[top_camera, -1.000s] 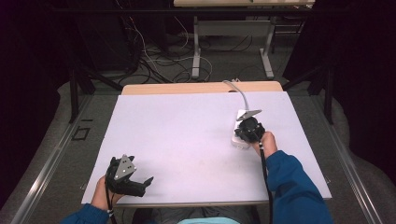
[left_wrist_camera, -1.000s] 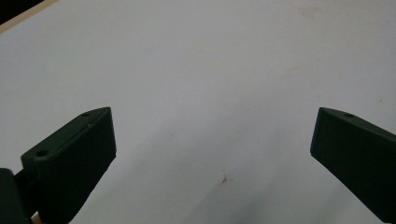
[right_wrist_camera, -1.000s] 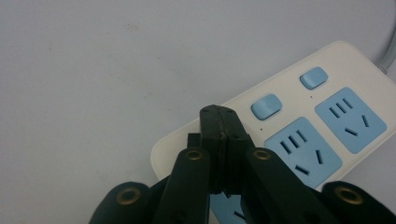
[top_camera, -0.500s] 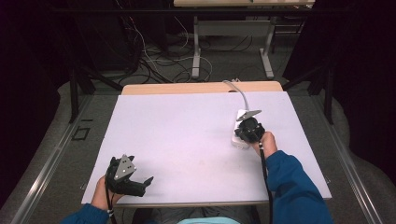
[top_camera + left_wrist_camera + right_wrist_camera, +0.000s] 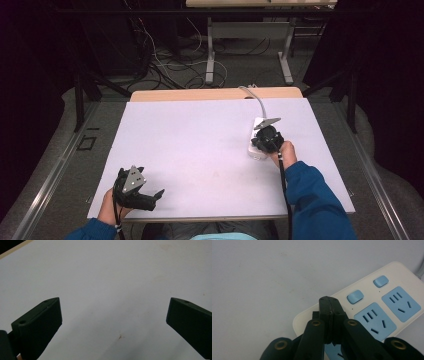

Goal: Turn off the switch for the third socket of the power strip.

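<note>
the right gripper point(image 5: 329, 302), jaws pressed together on nothing, is hovering over the near end of the power strip point(image 5: 372, 307), whose long axis is running away toward its cord; the blue switch point(image 5: 355, 296) is lying just ahead (the left gripper point(image 5: 150, 197) is waiting wide open, well apart).

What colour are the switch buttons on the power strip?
Light blue buttons on a white power strip, clearest in the right gripper view.

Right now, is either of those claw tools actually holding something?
No. The right gripper is shut empty above the white power strip; the left gripper is open over the bare table.
</note>
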{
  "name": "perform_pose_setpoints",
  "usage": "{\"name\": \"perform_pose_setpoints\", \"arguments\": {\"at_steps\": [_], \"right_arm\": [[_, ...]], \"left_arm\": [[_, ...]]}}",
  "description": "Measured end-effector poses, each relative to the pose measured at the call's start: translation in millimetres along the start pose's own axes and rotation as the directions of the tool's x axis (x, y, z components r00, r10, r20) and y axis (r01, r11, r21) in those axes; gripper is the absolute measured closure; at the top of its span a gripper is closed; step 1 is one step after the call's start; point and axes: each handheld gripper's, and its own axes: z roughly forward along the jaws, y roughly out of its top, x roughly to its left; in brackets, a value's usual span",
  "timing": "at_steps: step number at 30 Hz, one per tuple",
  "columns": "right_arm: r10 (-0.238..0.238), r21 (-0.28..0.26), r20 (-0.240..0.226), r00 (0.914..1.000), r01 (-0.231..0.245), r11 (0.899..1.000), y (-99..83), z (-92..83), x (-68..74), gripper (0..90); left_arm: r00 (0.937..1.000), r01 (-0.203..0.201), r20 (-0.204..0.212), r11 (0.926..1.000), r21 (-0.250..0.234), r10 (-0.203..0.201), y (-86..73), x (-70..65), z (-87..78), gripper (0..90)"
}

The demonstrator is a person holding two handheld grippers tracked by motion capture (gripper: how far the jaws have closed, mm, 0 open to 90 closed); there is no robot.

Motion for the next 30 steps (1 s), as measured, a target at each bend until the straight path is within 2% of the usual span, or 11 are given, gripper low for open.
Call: {"name": "perform_pose_setpoints", "arguments": {"at_steps": [1,6,9,10,11,16,21,23,24,30], "right_arm": [[-0.022,-0.004,-0.001,0.9998,0.022,1.0,-0.2,0.2,-1.0,90.0],[-0.009,-0.006,0.004,1.0,0.009,1.0,-1.3,-0.2,-0.1,90.0],[-0.03,-0.021,-0.007,0.9995,0.03,0.999,-2.3,0.2,-2.1,90.0],[-0.004,-0.035,0.004,1.0,0.004,0.999,-3.4,0.7,-0.8,90.0],[-0.008,-0.03,-0.009,0.9999,0.007,1.0,-3.7,0.2,-1.1,90.0],[-0.007,-0.037,-0.001,1.0,0.007,0.999,-3.5,0.9,-0.9,90.0],[0.0,-0.018,0.015,0.9999,0.0,1.0,-2.0,0.4,2.0,90.0],[0.001,-0.029,0.012,0.9999,0.0,1.0,-2.5,1.0,1.2,90.0],[-0.015,-0.021,-0.001,0.9999,0.015,1.0,-2.7,0.1,-0.2,90.0],[-0.016,-0.022,0.001,0.9999,0.016,1.0,-2.6,0.1,-0.2,90.0]], "left_arm": [[1.0,0.0,0.0,1.0,-0.002,0.0,0.0,0.0,0.2,0.1],[1.0,0.0,-0.001,1.0,0.0,0.0,0.1,-0.1,0.0,0.1],[1.0,0.002,0.002,1.0,-0.001,-0.002,0.1,-0.5,0.4,0.2],[1.0,0.002,0.002,1.0,-0.002,-0.002,0.1,-0.5,0.3,0.1],[1.0,0.003,0.002,1.0,-0.002,-0.003,0.0,-0.4,0.2,0.1],[1.0,0.002,0.001,1.0,-0.001,-0.002,0.0,-0.4,0.4,0.1],[1.0,-0.001,-0.002,1.0,0.0,0.001,0.0,0.0,0.1,0.1],[1.0,0.001,0.002,1.0,0.0,-0.001,-0.1,-0.4,0.6,0.1],[1.0,0.001,0.001,1.0,0.0,-0.001,-0.1,-0.4,0.8,0.1],[1.0,0.002,0.001,1.0,0.001,-0.002,0.0,-0.1,1.0,0.1]]}}
